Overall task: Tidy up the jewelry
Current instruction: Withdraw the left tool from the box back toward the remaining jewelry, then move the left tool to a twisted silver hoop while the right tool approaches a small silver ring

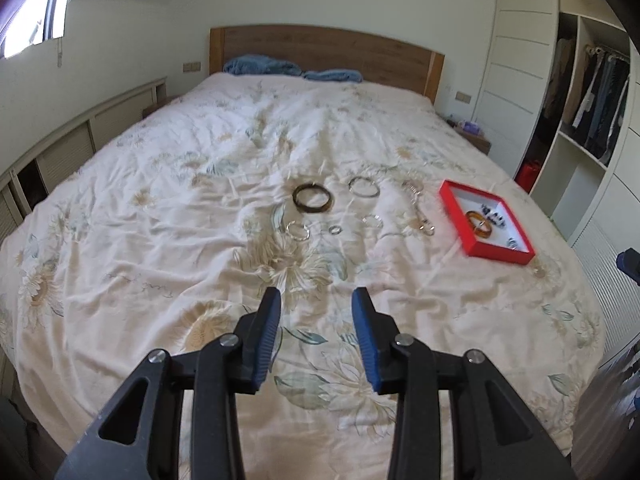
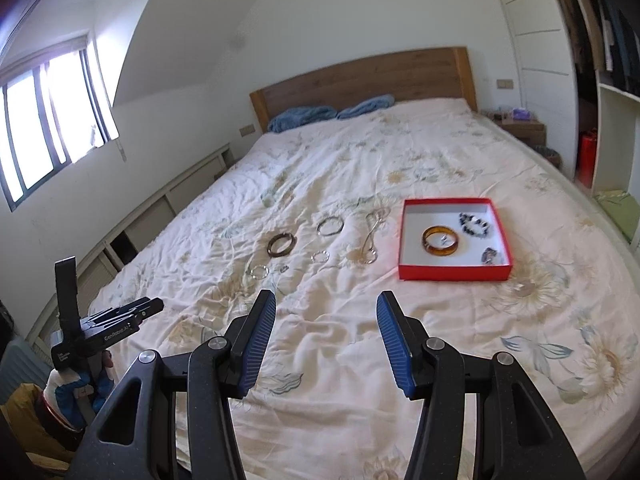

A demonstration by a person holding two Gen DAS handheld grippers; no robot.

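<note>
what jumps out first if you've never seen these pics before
The red box stands out most, sitting on the right side of the flowered bedspread with an amber bangle and beaded pieces inside. To its left, loose jewelry lies scattered on the cover, led by a dark bangle and a silver bangle. Up close, the right gripper and left gripper are open and empty.

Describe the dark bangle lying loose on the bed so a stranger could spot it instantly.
On the floral bedspread, look left of the red tray. The dark brown bangle is the leftmost large ring there, thick and opaque, unlike the thin silvery hoop beside it.
</note>
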